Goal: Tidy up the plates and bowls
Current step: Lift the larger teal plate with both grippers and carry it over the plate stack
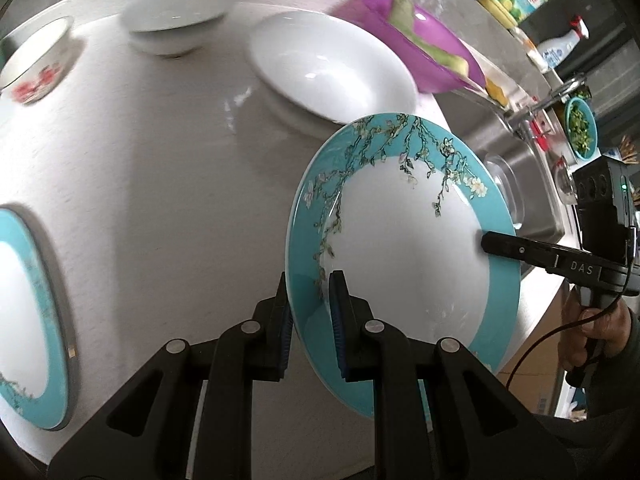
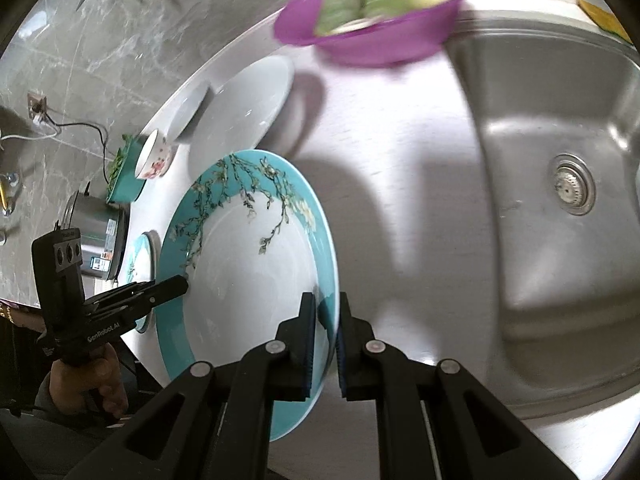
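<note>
Black jaws of the left gripper (image 1: 310,320) are clamped on the near rim of the teal blossom plate (image 1: 404,240), one pad under the rim and one on top; the right gripper (image 2: 325,340) pinches the opposite rim the same way. Both are closed on the plate, which hangs tilted above the pale counter (image 1: 160,184), carried between the two tools and not resting on anything.

My judgement is that the main risk is the grip itself. Each tool holds only a narrow strip of glazed rim, so if the two hands drift apart, or one twists against the other, the plate could slide out of one pair of pads and swing or drop. Pushing the hands together could lever the rim loose too.

Just beyond the held plate sits a white shallow plate (image 1: 332,68), and behind that a purple bowl (image 1: 420,36) with green pieces in it, right at the sink (image 2: 560,160) edge. A tilted plate swept low could clip either one. A white bowl (image 1: 172,20) and a small flowered bowl (image 1: 36,68) stand further back, well apart from the held plate.

A matching teal plate (image 1: 28,320) lies flat on the counter to the left, probably where this one should be stacked. The path there looks open, though the landing needs the plate levelled first, or rim will strike rim. The open basin on the right is the worst place for a slip.
</note>
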Available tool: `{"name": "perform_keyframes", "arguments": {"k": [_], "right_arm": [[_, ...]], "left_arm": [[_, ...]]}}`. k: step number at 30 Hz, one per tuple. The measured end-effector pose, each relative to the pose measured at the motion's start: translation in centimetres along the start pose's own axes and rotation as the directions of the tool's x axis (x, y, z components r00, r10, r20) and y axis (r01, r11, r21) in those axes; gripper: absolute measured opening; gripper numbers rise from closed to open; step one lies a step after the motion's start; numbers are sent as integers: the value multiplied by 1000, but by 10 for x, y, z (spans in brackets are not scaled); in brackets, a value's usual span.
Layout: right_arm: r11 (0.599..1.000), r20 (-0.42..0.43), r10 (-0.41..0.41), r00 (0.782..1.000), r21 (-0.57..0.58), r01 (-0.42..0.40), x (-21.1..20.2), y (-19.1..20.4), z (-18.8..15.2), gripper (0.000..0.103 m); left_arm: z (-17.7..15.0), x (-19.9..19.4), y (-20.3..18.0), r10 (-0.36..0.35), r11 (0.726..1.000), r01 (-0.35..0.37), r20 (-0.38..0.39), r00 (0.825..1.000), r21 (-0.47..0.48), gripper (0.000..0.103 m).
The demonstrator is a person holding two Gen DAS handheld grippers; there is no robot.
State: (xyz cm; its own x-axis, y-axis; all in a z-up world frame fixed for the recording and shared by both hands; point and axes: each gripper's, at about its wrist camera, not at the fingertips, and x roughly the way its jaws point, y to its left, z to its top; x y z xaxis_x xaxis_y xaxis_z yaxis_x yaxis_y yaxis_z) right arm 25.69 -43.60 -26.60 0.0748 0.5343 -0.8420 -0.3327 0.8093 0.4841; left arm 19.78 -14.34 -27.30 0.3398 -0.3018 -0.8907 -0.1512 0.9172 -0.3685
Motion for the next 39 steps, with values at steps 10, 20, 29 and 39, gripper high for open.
{"name": "perform_keyframes", "arguments": {"k": [10,20,29,39], "right_arm": [[996,-26,13,1000,-86,-16,34,93,7,12],[967,-103,95,990,-229,-116,105,211,13,11],[935,-161,100,982,-322,-148,172,292,5,11],[941,-158,36,987,-326,-87,188,298,2,11]], "left_arm": [[-28,-66,99,-2,995,9,77,997,-100,15],[-73,-148,235,118,966,-80,143,983,-248,15],[-100,-172,325,184,935,-129,142,973,-329,15],[-113,-155,337,173,944,-130,120,978,-303,16]]}}
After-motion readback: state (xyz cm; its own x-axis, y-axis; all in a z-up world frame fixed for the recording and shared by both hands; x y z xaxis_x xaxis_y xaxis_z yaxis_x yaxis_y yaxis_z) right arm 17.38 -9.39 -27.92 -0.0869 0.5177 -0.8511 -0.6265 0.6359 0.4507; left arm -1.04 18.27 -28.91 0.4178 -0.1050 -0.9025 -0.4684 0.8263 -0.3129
